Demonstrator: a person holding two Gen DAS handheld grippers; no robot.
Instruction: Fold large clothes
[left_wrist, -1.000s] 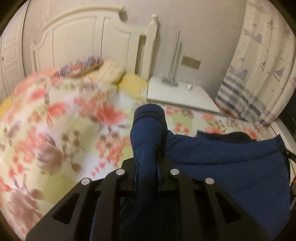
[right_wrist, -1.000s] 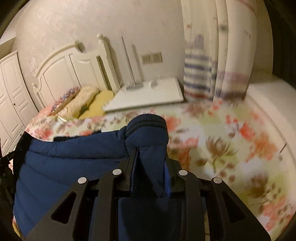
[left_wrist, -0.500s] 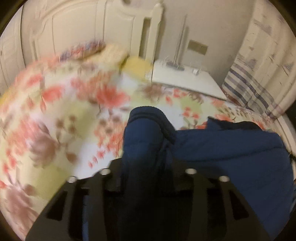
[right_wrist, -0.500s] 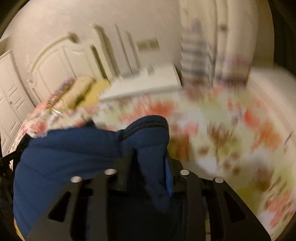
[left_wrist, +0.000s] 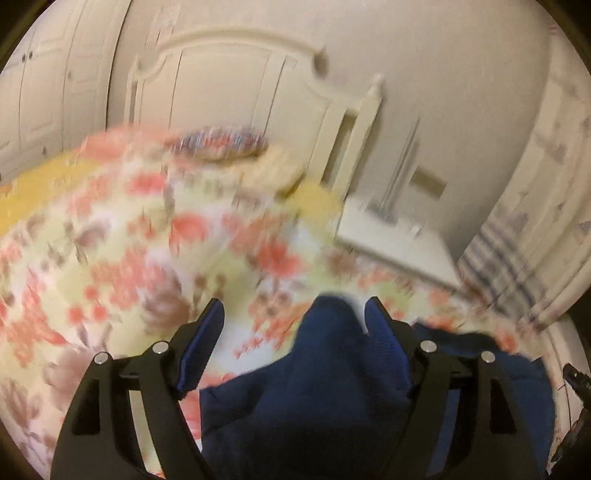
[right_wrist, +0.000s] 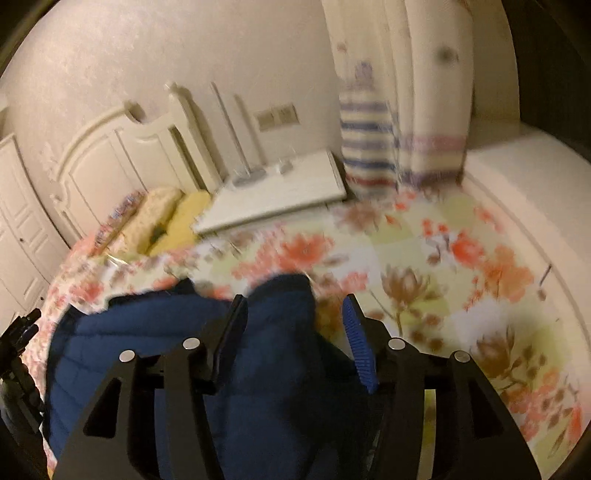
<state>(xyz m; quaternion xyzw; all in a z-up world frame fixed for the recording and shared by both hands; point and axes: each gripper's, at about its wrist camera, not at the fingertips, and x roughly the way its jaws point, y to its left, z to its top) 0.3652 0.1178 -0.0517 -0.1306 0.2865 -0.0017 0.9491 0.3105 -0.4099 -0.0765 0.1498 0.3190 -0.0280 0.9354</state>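
Floral bedspread (left_wrist: 122, 266) is overlaid by a navy padded jacket (left_wrist: 314, 398), released by both just-opened grippers (left_wrist: 293, 332) (right_wrist: 295, 321); no writing is legible.

Along the bottom of the left wrist view, the left gripper (left_wrist: 293, 319) is a matte black frame of angular struts with triangular cut-outs, pinned by four round silver screws. Its fingers (left_wrist: 201, 347) carry ribbed blue pads on their inner faces. The right gripper (right_wrist: 295, 317), low in its view, has the same black struts, silver screws and a ridged blue pad.
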